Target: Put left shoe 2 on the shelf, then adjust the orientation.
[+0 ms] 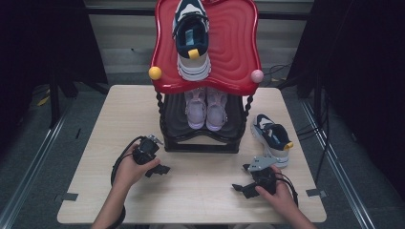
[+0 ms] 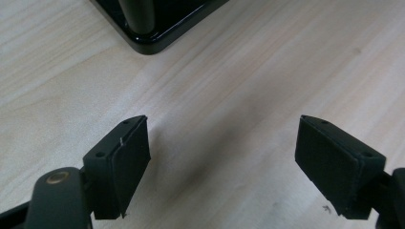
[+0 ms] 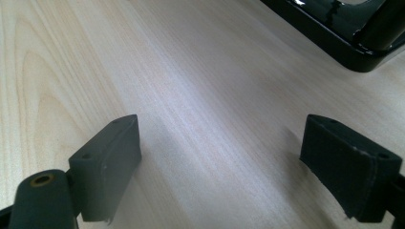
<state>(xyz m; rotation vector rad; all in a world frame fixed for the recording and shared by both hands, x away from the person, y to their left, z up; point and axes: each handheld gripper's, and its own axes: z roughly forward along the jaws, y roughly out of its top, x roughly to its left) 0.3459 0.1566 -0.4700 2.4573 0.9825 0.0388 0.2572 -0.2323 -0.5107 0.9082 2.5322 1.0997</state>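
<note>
On table front of shoe rack (image 1: 200, 143) | navy sneaker (image 1: 272, 138) just beyond right gripper (image 1: 244, 187) | left gripper (image 1: 160, 170) and right both agape, empty | high view alone shows sneaker

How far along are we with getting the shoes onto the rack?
Done: one navy shoe lies on the red top shelf, pink pair below. In hand: nothing; left gripper and right gripper both open. Left: the matching navy shoe on the table.

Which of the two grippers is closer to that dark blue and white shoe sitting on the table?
The right gripper: it sits just in front of the shoe, at the table's right side. The left gripper is farther off, across the table by the rack's left corner.
</note>
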